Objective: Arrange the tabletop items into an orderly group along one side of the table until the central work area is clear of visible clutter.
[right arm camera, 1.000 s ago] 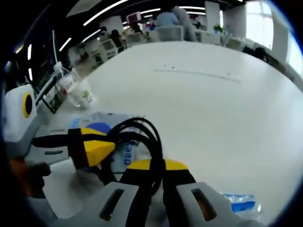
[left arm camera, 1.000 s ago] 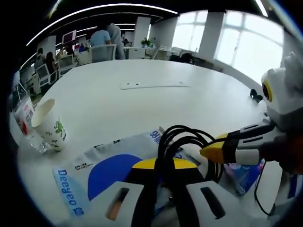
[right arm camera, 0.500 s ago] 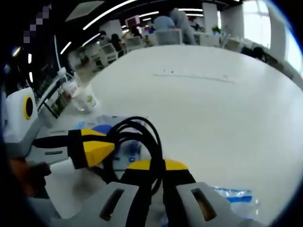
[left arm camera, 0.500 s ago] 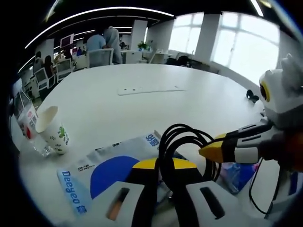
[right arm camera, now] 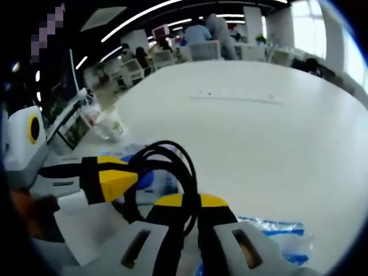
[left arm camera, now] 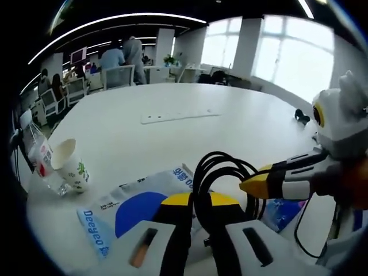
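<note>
Left tongs [left arm camera: 198, 202]: seen at bottom centre of the left gripper view, closed on a looped black cable [left arm camera: 224, 172], which is pinched between the yellow-tipped jaws and arches up above them.

Right tongs [right arm camera: 192, 204]: seen at bottom centre of the right gripper view, likewise clamped on the same black cable, whose loop rises to the upper left of the jaws. In the left gripper view these tongs enter from the right edge, their yellow tip just beside the cable loop.

Cable: held off the desk [left arm camera: 172, 138] by both tongs at once — its slack is seen trailing down at the lower right of the left gripper view.

Blue-and-white packet [left arm camera: 135, 204]: lying flat on the desk below the cable, at lower left of the left gripper view, partly hidden by the jaws.

Paper cup [left arm camera: 72, 169]: tilted at the left edge of the left gripper view, touching a clear plastic bottle [left arm camera: 41, 164] at the desk's rim.

Blue wrapper [right arm camera: 276, 227]: lying at lower right of the right gripper view, beside the jaws.

Power strip [left arm camera: 178, 116]: a flat white strip lying alone toward the far middle of the desk, well apart from the rest.
</note>
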`<act>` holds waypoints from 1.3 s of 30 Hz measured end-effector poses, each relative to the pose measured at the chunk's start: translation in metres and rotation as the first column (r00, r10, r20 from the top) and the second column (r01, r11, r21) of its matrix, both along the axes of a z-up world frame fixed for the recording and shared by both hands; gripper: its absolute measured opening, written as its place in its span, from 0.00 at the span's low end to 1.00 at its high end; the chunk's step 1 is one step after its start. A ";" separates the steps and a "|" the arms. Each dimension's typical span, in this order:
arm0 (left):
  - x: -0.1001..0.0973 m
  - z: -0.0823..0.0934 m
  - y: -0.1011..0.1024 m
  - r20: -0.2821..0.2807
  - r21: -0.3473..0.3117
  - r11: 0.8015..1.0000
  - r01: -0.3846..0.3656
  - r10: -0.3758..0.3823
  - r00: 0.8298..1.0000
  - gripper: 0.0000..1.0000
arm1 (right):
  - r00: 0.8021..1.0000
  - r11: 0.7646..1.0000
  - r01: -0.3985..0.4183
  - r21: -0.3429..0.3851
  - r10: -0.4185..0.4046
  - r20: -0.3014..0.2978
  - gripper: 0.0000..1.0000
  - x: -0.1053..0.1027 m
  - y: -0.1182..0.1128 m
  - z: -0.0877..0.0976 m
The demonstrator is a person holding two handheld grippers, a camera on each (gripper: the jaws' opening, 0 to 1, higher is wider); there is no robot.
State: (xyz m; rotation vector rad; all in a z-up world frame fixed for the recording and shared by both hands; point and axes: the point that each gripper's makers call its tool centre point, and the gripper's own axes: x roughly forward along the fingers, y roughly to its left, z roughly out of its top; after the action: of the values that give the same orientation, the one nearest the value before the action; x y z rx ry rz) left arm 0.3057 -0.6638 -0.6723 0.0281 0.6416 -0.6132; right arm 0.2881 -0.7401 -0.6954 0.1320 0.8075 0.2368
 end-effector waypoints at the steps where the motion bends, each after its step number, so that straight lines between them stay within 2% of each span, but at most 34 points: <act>1: -0.001 0.001 0.000 -0.001 -0.001 1.000 -0.002 0.002 1.000 0.07 | 1.000 1.000 0.001 0.004 -0.001 0.003 0.03 -0.001 0.000 0.001; 9: -0.015 0.010 -0.005 0.009 0.011 1.000 0.025 -0.025 1.000 0.07 | 1.000 0.999 0.019 0.027 -0.019 0.012 0.03 -0.015 -0.003 0.008; 16: -0.029 0.008 -0.005 0.003 0.017 0.999 0.042 -0.042 0.999 0.07 | 1.000 0.999 0.020 0.040 -0.020 0.008 0.03 -0.030 -0.004 0.008; 27: -0.052 0.001 -0.004 -0.019 0.026 0.998 0.060 -0.060 0.998 0.07 | 1.000 0.999 0.012 0.051 -0.012 -0.015 0.03 -0.054 -0.002 0.001; 39: -0.074 -0.017 0.005 -0.062 0.053 0.996 0.068 -0.065 0.996 0.07 | 0.998 0.998 -0.007 0.056 0.011 -0.061 0.03 -0.074 0.007 -0.015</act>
State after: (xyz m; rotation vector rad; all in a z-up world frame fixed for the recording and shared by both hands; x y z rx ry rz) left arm 0.2316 -0.6587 -0.6895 0.0836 0.7180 -0.6626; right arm 0.2142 -0.7333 -0.7108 0.1889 0.8632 0.2648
